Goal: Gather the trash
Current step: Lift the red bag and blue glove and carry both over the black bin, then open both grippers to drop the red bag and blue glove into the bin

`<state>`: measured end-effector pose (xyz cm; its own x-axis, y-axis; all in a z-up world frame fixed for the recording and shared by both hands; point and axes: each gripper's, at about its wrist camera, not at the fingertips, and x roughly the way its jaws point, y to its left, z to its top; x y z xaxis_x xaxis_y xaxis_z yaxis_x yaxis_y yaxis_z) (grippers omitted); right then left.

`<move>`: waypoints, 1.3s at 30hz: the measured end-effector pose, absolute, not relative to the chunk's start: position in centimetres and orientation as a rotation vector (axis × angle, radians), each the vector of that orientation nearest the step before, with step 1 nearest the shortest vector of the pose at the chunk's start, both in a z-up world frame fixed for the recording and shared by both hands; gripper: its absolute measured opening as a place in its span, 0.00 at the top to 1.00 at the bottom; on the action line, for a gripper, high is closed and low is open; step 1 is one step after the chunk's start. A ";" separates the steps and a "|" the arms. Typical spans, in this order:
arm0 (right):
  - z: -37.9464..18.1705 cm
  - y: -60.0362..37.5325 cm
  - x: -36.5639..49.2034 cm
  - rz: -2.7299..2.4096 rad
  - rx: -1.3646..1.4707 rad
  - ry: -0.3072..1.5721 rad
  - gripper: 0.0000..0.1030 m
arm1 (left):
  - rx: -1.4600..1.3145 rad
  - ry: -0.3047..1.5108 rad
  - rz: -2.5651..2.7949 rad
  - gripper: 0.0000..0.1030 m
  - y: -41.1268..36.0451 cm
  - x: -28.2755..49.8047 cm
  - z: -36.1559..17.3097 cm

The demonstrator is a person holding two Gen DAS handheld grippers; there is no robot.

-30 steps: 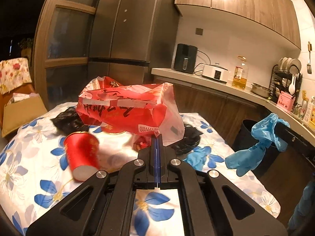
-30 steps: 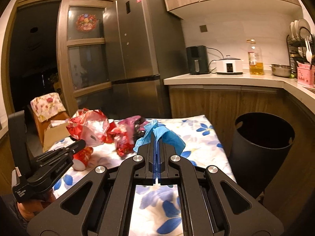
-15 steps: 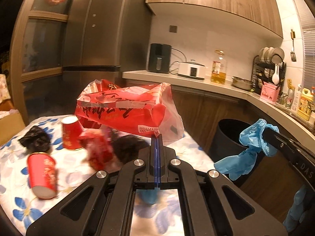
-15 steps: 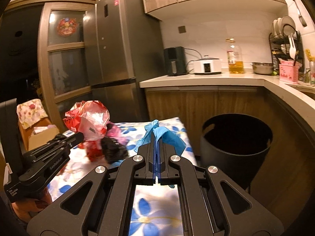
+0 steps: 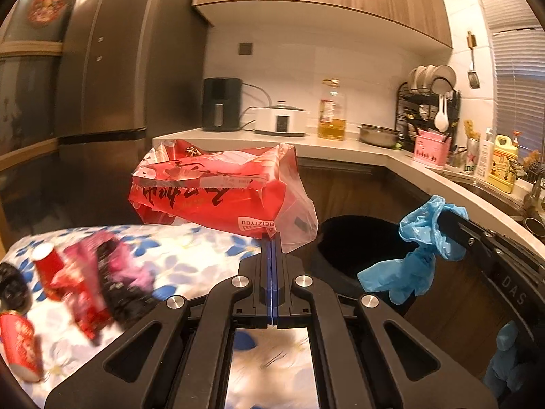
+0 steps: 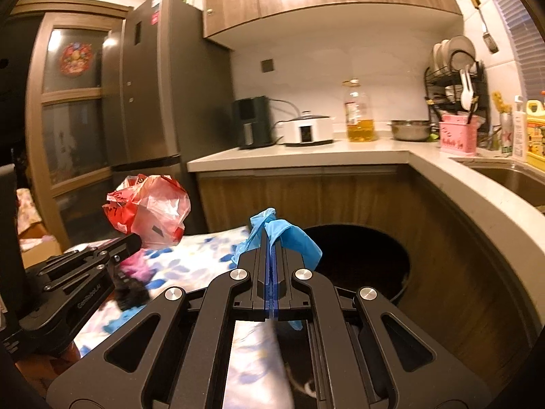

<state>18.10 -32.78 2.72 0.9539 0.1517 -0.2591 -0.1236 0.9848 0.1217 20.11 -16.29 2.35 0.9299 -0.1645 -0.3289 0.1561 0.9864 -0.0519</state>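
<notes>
The left gripper (image 5: 271, 238) has its jaws pressed together on the lower edge of a red plastic bag (image 5: 211, 191), which hangs crumpled in the air above the far edge of the flowered tablecloth (image 5: 190, 245). The right gripper (image 6: 270, 235) is likewise clamped tight, pinching a blue disposable glove (image 6: 289, 235) that drapes over both sides of its tips; in the left wrist view the same glove (image 5: 408, 266) dangles from that gripper over the black trash bin (image 5: 340, 238).

The bin (image 6: 361, 255) stands on the floor just beside the table's far right corner, in front of the wooden cabinets under the counter (image 6: 306, 153), its mouth dark.

Trash lies on the cloth toward the table's left side: a red paper cup (image 5: 47, 269) on its side, another red cup (image 5: 20, 344) at the near left edge, a red and pink wrapper (image 5: 88, 293) blurred by motion, and a crumpled black bag (image 5: 10, 286) at the left edge.

On the counter stand an oil bottle (image 6: 357, 116) and a white cooker (image 6: 308, 129).
</notes>
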 end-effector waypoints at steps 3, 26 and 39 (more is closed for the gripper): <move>2.8 -34.4 19.5 0.104 0.107 0.270 0.99 | -0.017 0.337 -0.193 1.00 -17.8 21.3 2.8; 0.3 -40.1 25.5 0.019 0.146 0.335 0.99 | 0.020 0.406 -0.356 1.00 -25.9 28.5 1.0; -0.8 -40.5 26.9 0.017 0.146 0.373 0.99 | 0.039 0.443 -0.405 1.00 -27.0 29.5 -0.6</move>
